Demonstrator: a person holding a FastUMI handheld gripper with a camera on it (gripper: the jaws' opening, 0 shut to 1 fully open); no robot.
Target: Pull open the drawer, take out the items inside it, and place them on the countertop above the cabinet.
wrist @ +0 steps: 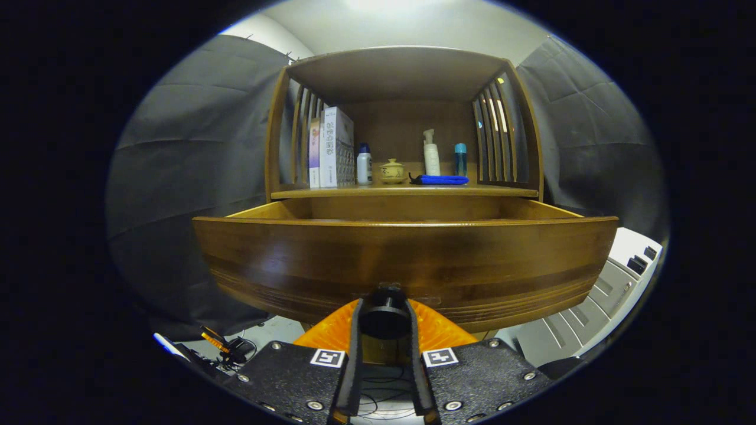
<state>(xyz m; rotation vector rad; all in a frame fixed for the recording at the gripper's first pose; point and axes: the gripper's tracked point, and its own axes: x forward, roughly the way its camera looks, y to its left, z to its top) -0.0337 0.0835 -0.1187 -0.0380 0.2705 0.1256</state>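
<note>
- Drawer (405,260): pulled well out of the cabinet (405,77); its curved wooden front fills the space just beyond the fingers. The open top is seen edge-on, so only the inner side walls and back wall show. The drawer's floor and any items in it are hidden behind the front panel; cannot tell what is inside.
- Knob (384,316): dark, round, at the lower middle of the drawer front.
- Gripper (384,321): both fingers are closed in on the knob, one on each side and pressing it; narrow gap, just the knob's width.
- Countertop (407,191): the shelf surface directly above the drawer. Standing on it, behind the drawer: boxes (332,149) at one end, a small white bottle (364,165), a lidded cup (393,170), a blue cloth (442,179), a pump bottle (431,153) and a blue bottle (460,159).
- Progress (judgement): the opening step looks done or nearly so. Left to do: release the knob, rise above the drawer's front edge, reach in, lift out each item and set it on the countertop. No item has been taken hold of yet.
</note>
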